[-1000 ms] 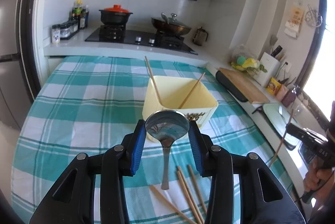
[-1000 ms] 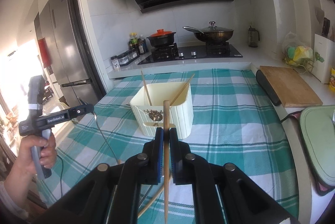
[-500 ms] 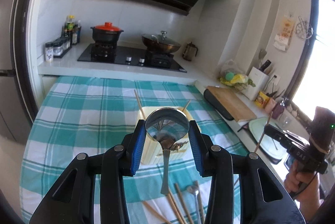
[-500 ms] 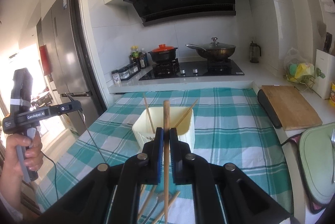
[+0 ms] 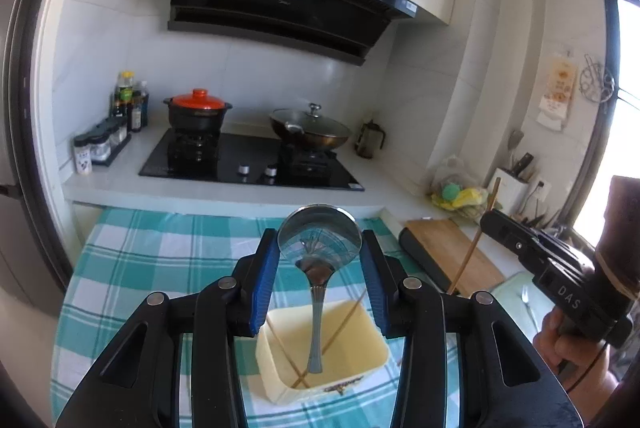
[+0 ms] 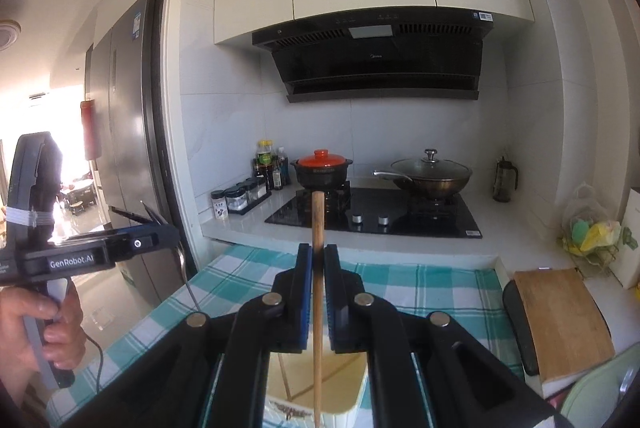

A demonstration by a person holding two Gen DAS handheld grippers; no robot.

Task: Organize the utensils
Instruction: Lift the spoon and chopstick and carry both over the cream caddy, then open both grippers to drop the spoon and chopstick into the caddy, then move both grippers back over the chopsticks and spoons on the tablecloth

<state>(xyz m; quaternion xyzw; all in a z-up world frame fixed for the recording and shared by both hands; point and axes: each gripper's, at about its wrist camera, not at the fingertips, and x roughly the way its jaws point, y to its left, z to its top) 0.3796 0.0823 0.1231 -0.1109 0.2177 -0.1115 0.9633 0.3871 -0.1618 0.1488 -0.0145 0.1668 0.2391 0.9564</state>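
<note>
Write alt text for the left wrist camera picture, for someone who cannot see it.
A handheld left gripper clamps a metal spoon by its bowl, the handle hanging over an open cream container with two chopsticks inside, on a teal checked tablecloth. Behind is a stove with a red-lidded pot and a wok. At right, a hand's right gripper holds one chopstick.

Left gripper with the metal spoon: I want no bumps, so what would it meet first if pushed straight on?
Probably nothing soon: the left gripper aims across the teal checked tablecloth toward the white counter edge; depth is unclear.

The container (image 5: 322,352) sits on the tablecloth (image 5: 132,268), chopsticks (image 5: 340,324) inside it, stove (image 5: 252,164) behind.
</note>
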